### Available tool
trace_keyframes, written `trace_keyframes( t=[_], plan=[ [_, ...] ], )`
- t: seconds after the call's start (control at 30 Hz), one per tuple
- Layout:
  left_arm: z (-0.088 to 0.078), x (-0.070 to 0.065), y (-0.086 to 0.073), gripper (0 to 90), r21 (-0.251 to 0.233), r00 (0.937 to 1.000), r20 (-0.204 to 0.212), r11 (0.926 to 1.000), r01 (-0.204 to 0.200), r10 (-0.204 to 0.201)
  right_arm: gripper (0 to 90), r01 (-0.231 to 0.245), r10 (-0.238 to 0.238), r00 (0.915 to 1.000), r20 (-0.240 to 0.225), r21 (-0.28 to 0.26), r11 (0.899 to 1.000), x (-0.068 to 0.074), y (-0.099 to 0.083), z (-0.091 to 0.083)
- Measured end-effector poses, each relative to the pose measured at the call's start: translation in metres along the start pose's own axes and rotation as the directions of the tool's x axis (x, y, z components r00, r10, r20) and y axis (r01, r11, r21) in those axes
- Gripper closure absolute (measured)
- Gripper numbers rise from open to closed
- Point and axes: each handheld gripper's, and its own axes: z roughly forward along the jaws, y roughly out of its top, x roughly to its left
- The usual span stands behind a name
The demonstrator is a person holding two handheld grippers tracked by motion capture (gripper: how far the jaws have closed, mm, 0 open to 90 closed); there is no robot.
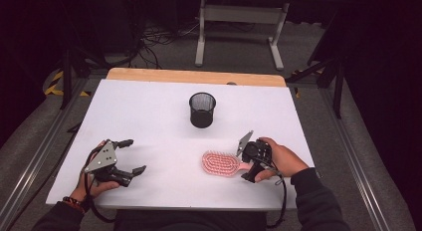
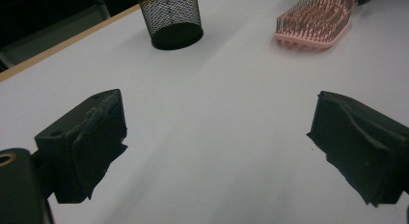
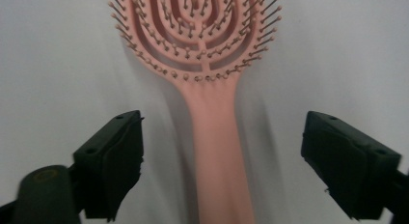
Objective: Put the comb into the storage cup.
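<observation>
While the white counter (image 1: 164, 121) lies flat under the high view, its pale wooden back edge (image 1: 196, 76) peeks out beyond the sheet and grey carpet (image 1: 239, 52) spreads behind, with a tangle of cables (image 1: 154, 39) and the legs of a light metal frame (image 1: 239, 32) standing on it. Dark corners swallow the room to both sides, and nothing can be made out there.

On the counter, the pink hairbrush (image 1: 221, 163) lies bristles up toward the near right, its handle pointing at the right gripper (image 1: 251, 164). That gripper's jaws stand wide apart on either side of the handle, touching nothing, as the right gripper view shows: handle (image 3: 217, 151) down the middle, daylight on both sides. The brush head is cut off by the top edge there, and the handle's end runs off the bottom.

Over at the near left, the left gripper (image 1: 130, 155) rests low with its jaws spread wide over bare counter. A black mesh cup (image 1: 202, 110) stands upright mid-counter, well apart from both; in the left gripper view its rim is cropped away.
</observation>
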Motion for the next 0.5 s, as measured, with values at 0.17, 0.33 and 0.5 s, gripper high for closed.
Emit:
trace_keyframes(
  t=[0.17, 0.33, 0.5],
  plan=[
    [0.0, 0.0, 0.0, 6.5, 0.002, 1.0, 0.003, 1.0, -0.001, 0.001, 33.6, 0.059, -0.057, 0.9976, -0.039, 0.054, 0.997, -0.002, 0.009, 0.009],
    [0.0, 0.001, 0.0, 6.5, -0.001, 1.0, 0.009, 1.0, 0.002, -0.002, 49.2, 0.063, -0.058, 0.9953, -0.077, 0.067, 0.996, -0.006, 0.015, 0.009],
    [0.001, 0.001, 0.0, 6.5, 0.001, 1.0, 0.01, 1.0, 0.0, 0.0, 61.9, 0.082, -0.075, 0.9924, -0.098, 0.069, 0.994, -0.007, 0.02, 0.009]
  ],
)
